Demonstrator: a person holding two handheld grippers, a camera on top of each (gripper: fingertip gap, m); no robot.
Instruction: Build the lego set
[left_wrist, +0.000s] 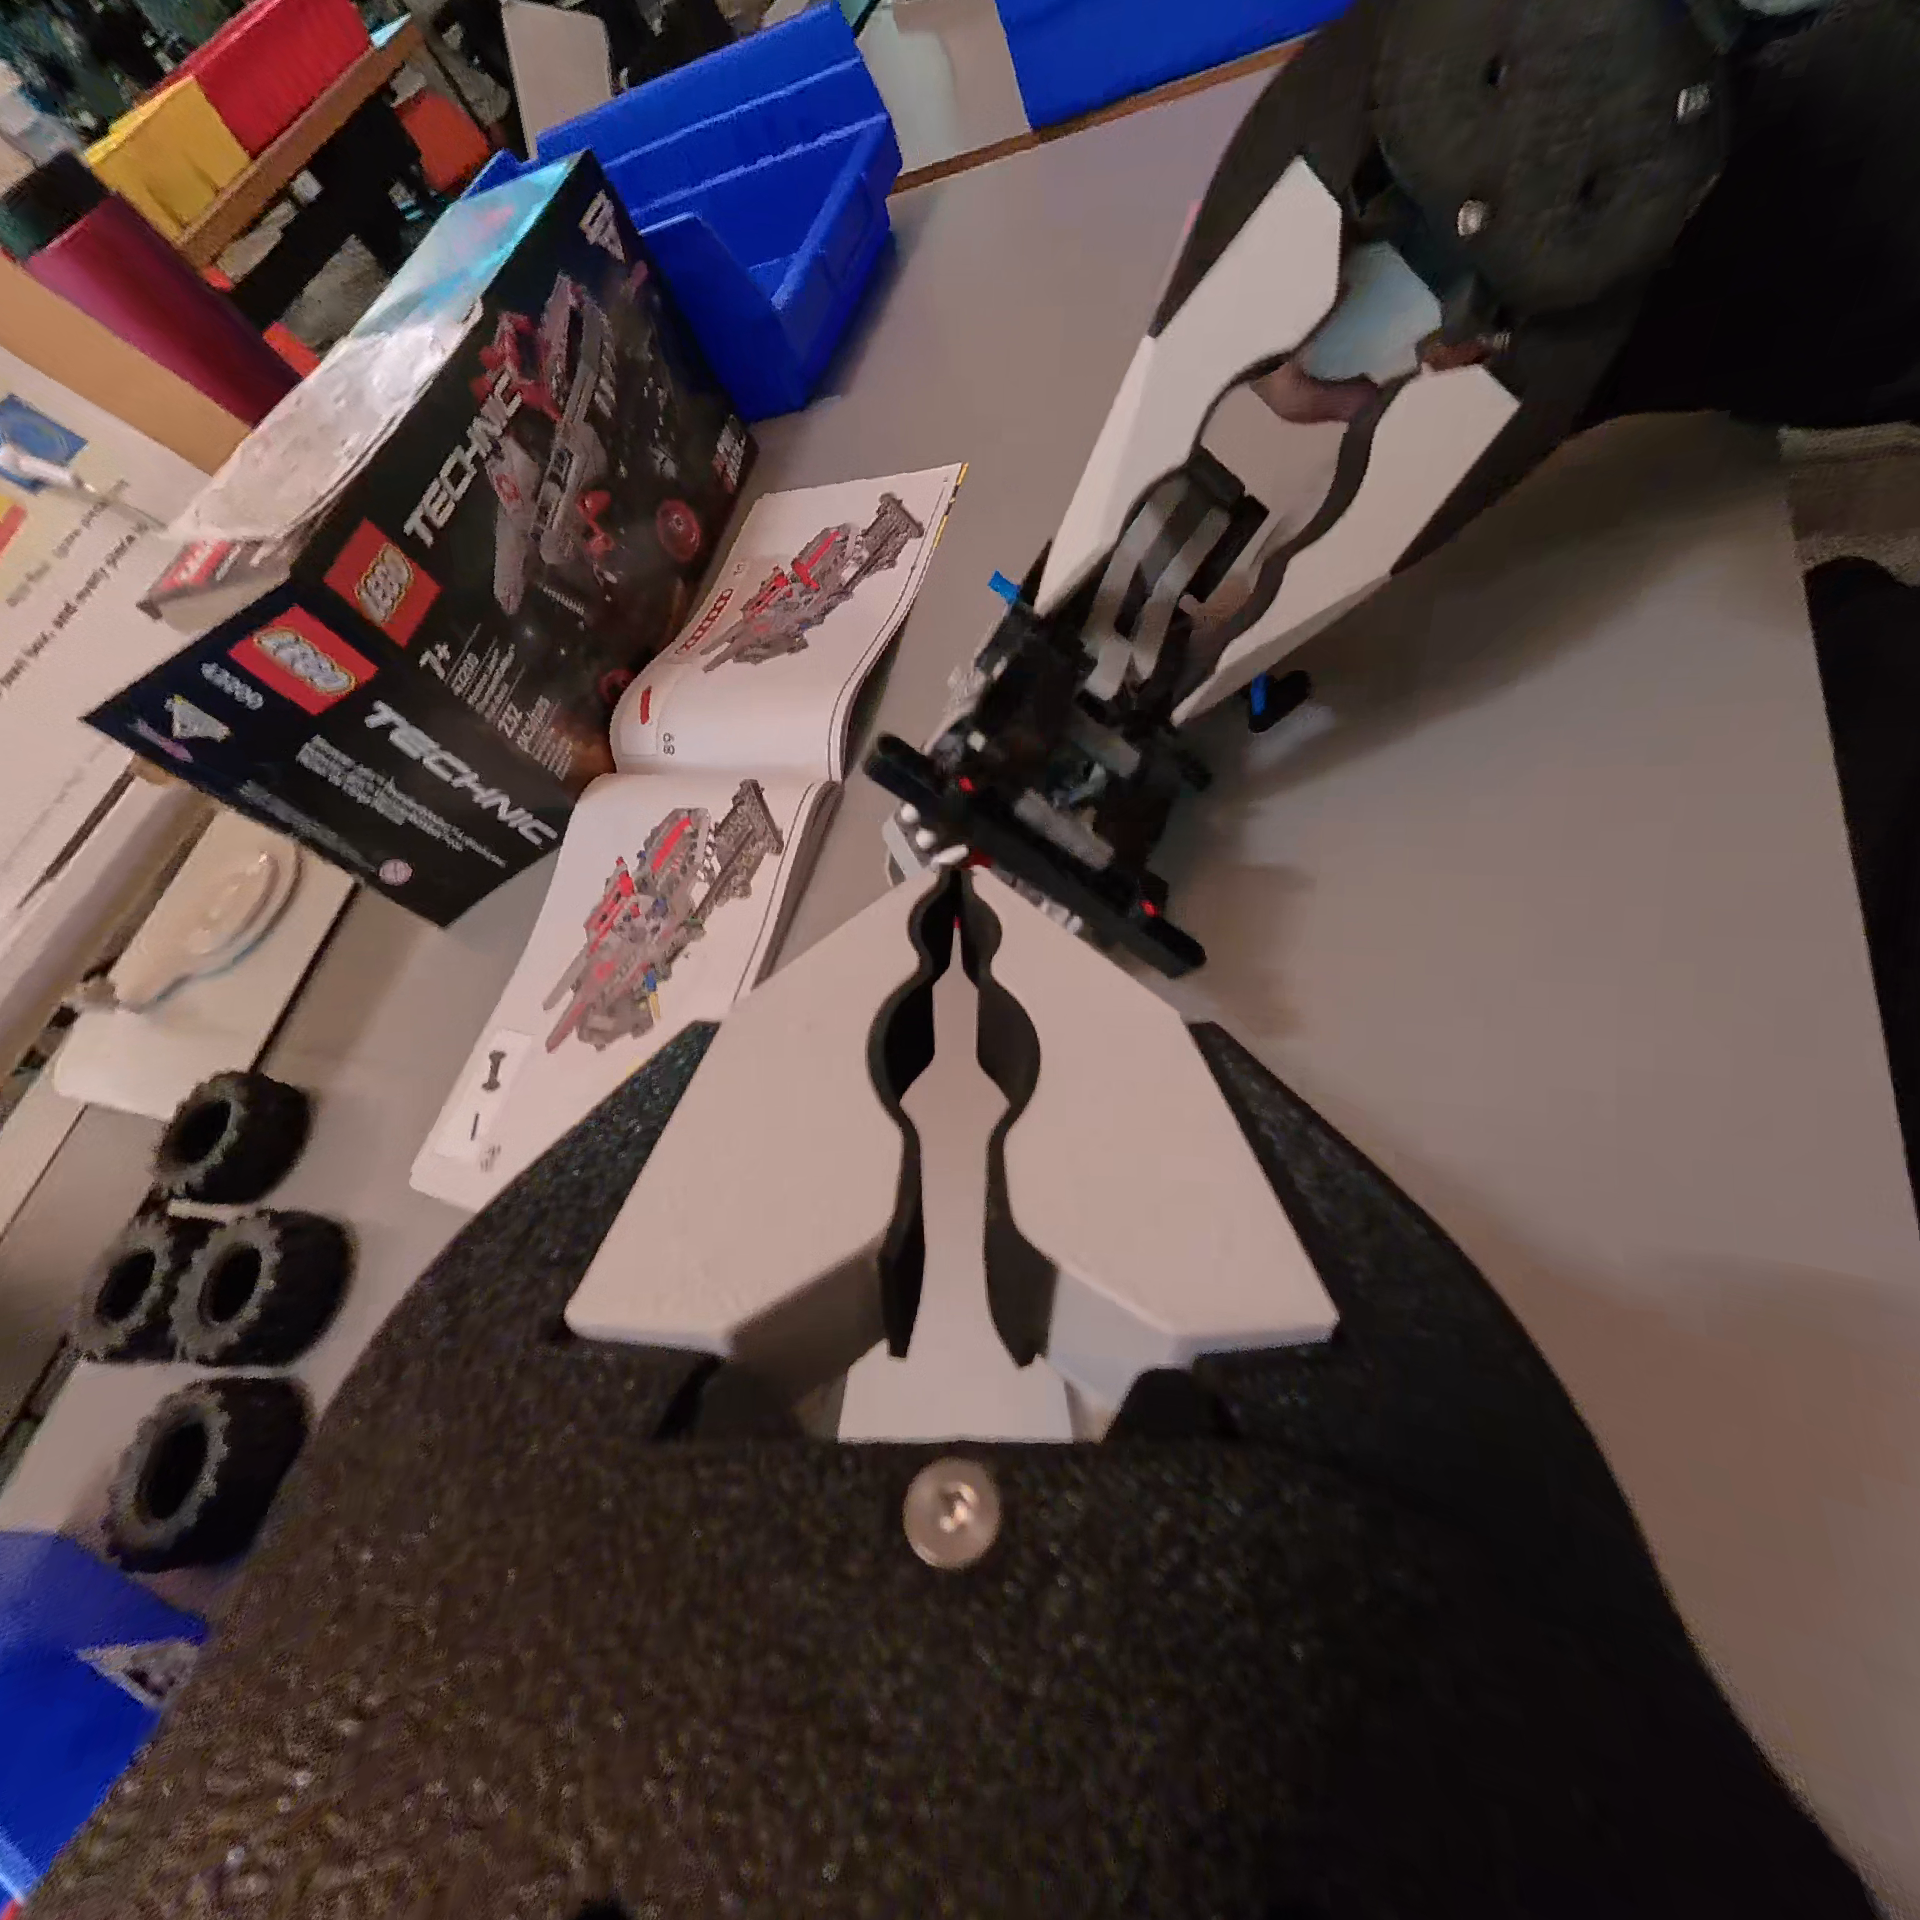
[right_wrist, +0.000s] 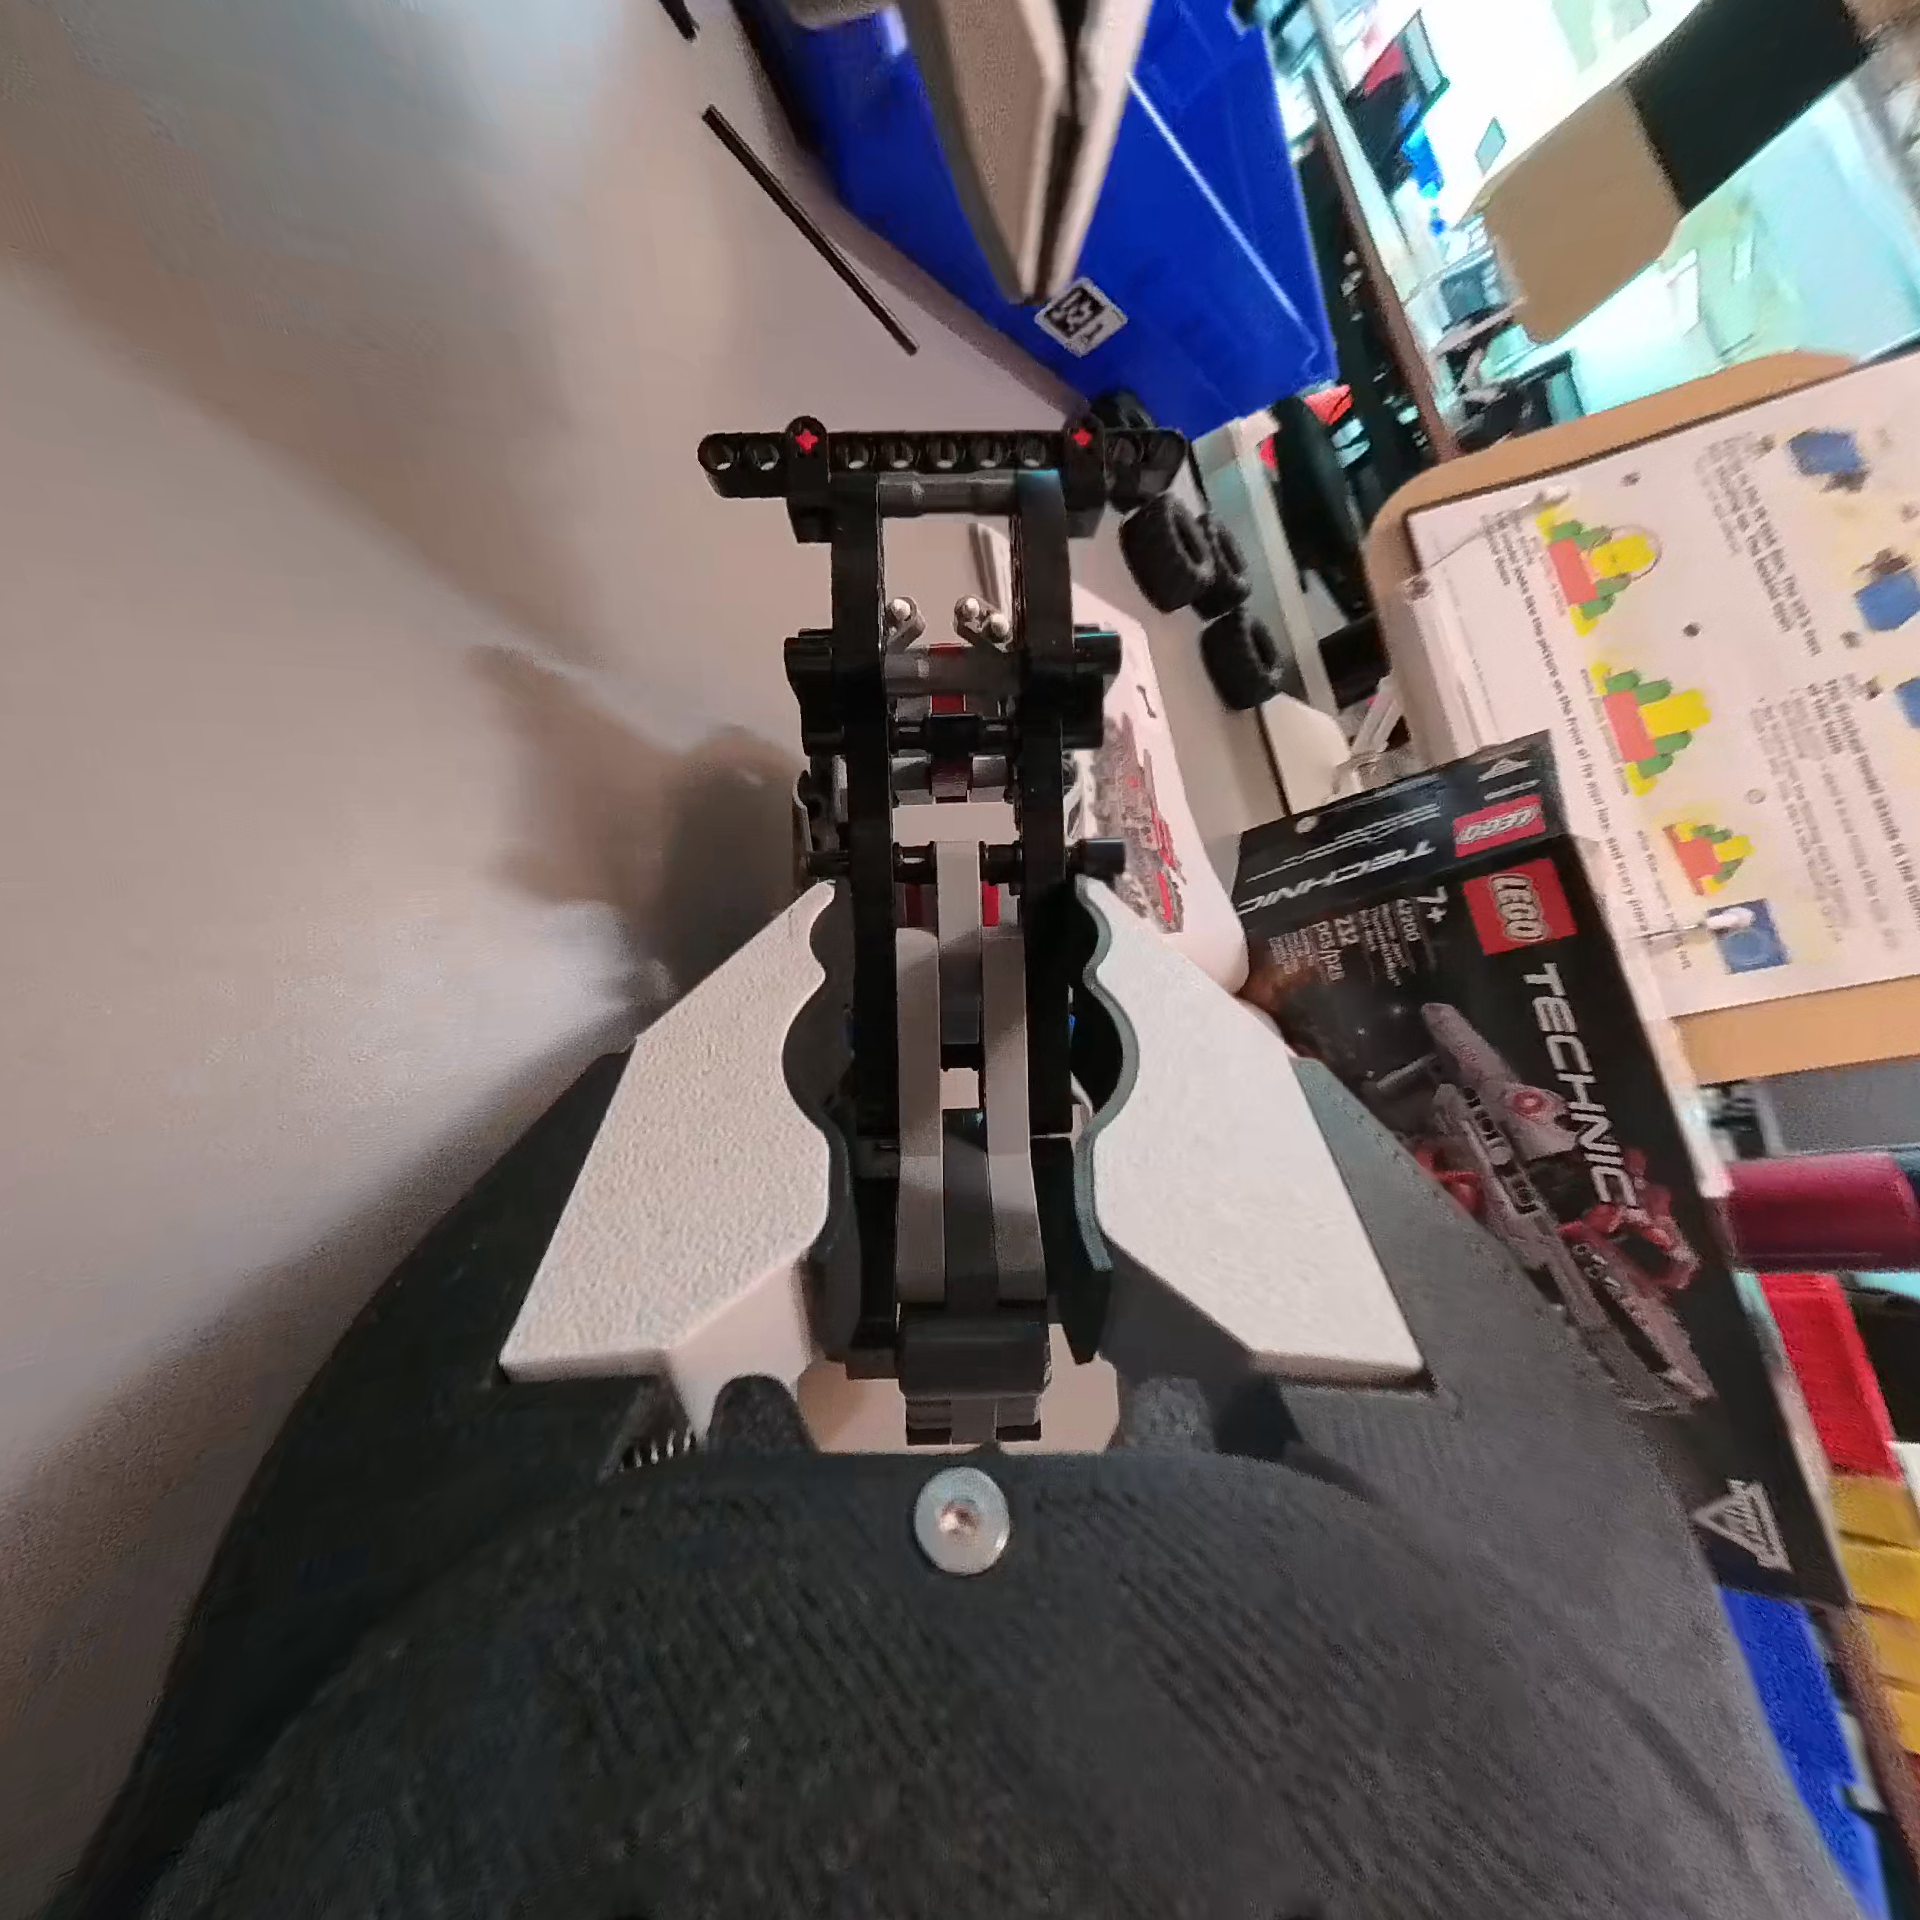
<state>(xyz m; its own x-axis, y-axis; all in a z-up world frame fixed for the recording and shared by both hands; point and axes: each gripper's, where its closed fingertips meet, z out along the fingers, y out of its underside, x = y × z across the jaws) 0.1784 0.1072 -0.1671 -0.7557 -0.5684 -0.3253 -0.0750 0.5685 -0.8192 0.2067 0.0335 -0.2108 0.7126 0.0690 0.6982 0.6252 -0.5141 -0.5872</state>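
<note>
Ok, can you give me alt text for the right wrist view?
The right gripper is shut on a black and grey lego model, held lengthwise between its white fingers over a pale table. To the right stand the set's box and loose black tyres, with blue bins behind.

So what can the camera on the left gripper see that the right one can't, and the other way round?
Only the left wrist view shows the open instruction booklet's pages, the right gripper from outside, and the left gripper nearly shut near the model. Only the right wrist view shows the model's holed black beam end-on and a thin black rod. Both show the lego model, its box, black tyres and blue bins.
</note>
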